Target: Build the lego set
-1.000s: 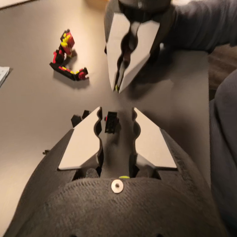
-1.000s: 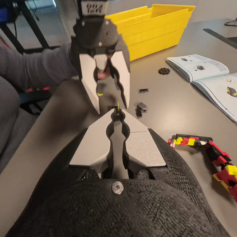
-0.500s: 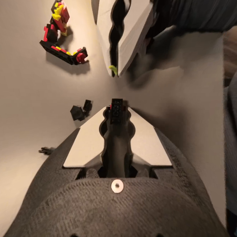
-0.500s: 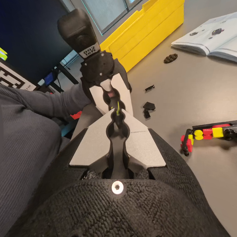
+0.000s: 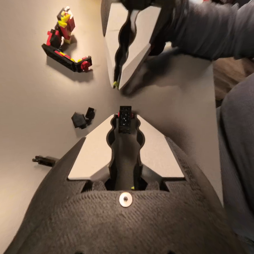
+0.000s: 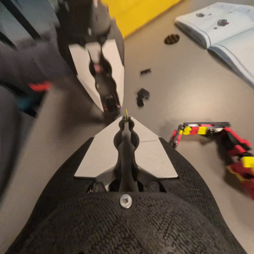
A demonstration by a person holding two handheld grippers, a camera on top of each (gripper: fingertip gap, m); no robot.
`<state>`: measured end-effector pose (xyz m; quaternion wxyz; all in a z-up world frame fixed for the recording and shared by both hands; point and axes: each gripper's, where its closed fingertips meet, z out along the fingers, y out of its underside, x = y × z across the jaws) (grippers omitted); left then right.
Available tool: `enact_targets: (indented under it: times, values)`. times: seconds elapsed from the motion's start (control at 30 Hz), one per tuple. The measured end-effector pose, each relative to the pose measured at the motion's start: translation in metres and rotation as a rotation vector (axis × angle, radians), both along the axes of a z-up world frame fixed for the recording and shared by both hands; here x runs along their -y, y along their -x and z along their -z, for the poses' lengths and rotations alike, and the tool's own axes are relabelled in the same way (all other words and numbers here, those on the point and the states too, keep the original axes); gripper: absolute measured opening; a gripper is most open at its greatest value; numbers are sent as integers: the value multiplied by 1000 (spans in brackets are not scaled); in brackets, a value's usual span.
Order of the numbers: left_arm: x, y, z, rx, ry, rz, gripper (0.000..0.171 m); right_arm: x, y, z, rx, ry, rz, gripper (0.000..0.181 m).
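**Both grippers clamped on small parts**

Your left gripper has its fingers nearly together, clamped on a black brick with red pins at its sides. Your right gripper has its fingers pressed almost closed on a thin lime piece. The two tips face each other near the worktop's near edge. The red-yellow-black build lies farther in, loose black parts beside your left fingers.
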<state>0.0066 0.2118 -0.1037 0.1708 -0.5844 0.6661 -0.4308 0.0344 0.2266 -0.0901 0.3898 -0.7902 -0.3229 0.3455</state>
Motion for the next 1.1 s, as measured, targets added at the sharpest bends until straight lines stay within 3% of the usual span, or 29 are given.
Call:
enact_targets:
  times: [0.1, 0.47, 0.8, 0.97, 1.1]
  values:
    - [1, 1, 8, -32, -76, 15, 26, 9, -7, 19, 297, -114, -76, 3]
    - [4, 3, 11, -48, -87, 27, 26, 16, -7, 30, 702, -44, -236, 3]
    - [4, 4, 12, -41, -121, 20, 26, 16, -4, 31, 883, 188, -367, 8]
    - [5, 5, 12, -42, -117, 22, 26, 14, 0, 31, 981, 134, -437, 12]
    - [5, 7, 12, -44, -117, 25, 26, 15, 2, 32, 995, 105, -449, 0]
